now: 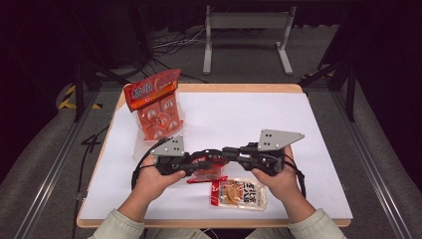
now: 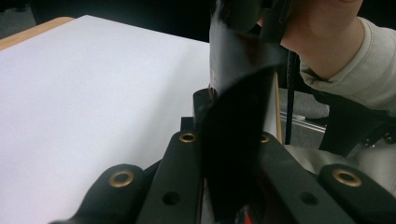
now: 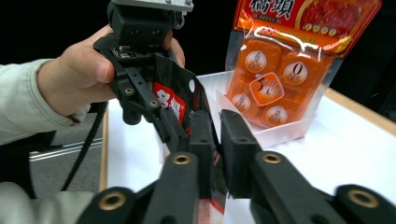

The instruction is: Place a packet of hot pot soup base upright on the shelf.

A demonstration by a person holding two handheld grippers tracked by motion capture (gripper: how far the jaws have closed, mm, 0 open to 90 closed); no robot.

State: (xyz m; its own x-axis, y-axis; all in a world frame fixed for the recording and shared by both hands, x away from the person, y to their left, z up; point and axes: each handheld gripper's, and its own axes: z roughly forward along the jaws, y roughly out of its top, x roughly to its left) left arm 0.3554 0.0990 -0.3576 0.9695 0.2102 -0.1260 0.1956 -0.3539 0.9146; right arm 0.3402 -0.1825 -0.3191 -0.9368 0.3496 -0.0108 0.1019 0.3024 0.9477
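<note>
A: Position of main items, largest first?

B: Table (image 1: 308, 129), white-topped. At its 10 o'clock, a clear tray (image 3: 285, 130) holds the upright orange snack bag (image 1: 157, 104). At 6 o'clock lies a flat sealed food pouch (image 1: 241, 194).

A: Held item?

B: A small red-and-black packet (image 1: 206, 167), just above the table at centre-front, spans both grippers.

A: Jaw state?

B: Left gripper (image 1: 196, 160): jaws clenched on the packet's edge. Right gripper (image 1: 230, 153): jaws slightly parted around the opposite edge; pad contact cannot be confirmed.

An orange bag (image 1: 158, 102) with a red top, a red-and-black packet (image 3: 175, 105), a white tabletop (image 1: 239, 119).
</note>
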